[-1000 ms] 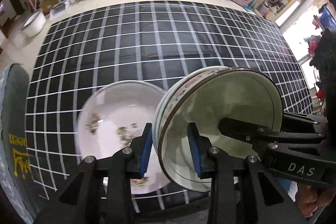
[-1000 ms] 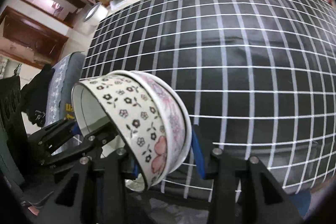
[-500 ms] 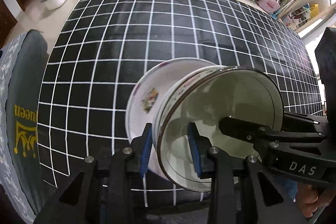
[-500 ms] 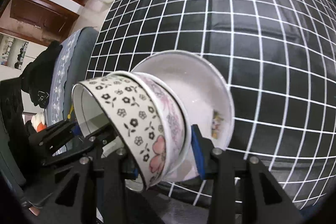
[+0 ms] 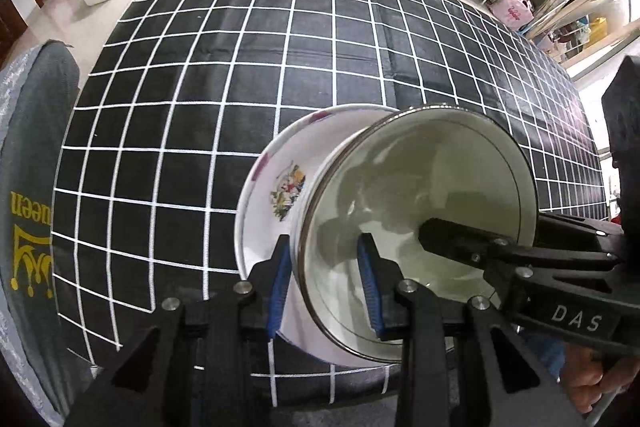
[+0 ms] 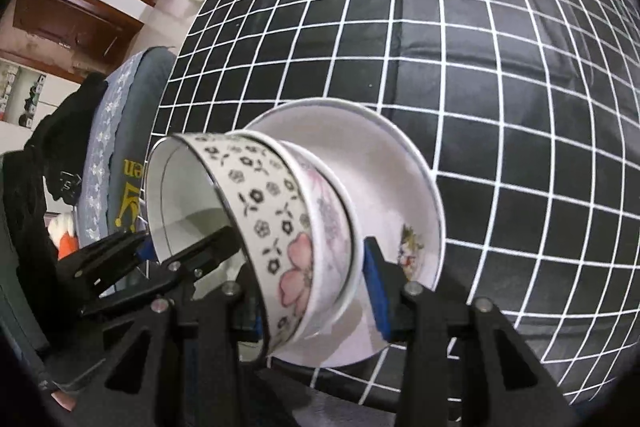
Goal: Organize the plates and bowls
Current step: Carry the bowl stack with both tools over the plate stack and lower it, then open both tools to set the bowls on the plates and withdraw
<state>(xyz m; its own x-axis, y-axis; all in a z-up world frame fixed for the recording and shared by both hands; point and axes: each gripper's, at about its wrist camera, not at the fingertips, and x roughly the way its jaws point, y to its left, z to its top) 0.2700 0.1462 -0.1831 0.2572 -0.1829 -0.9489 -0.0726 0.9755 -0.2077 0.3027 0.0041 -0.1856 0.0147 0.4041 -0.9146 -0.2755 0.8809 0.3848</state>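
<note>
Both tongs, the left gripper (image 5: 324,283) and right gripper (image 6: 316,287), clench opposite rims of two nested floral ceramic bowls (image 6: 280,227) directly above a white flower-printed plate (image 6: 400,187) beyond their tips; uneven release could tip the stack off-centre.

White letters "DAS" on the black arm of the right gripper (image 5: 576,323), seen from the left wrist. Yellow letters "ueen", cut off, run sideways above a crown emblem on the grey chair cover (image 5: 28,211) beside the table's left edge.
</note>
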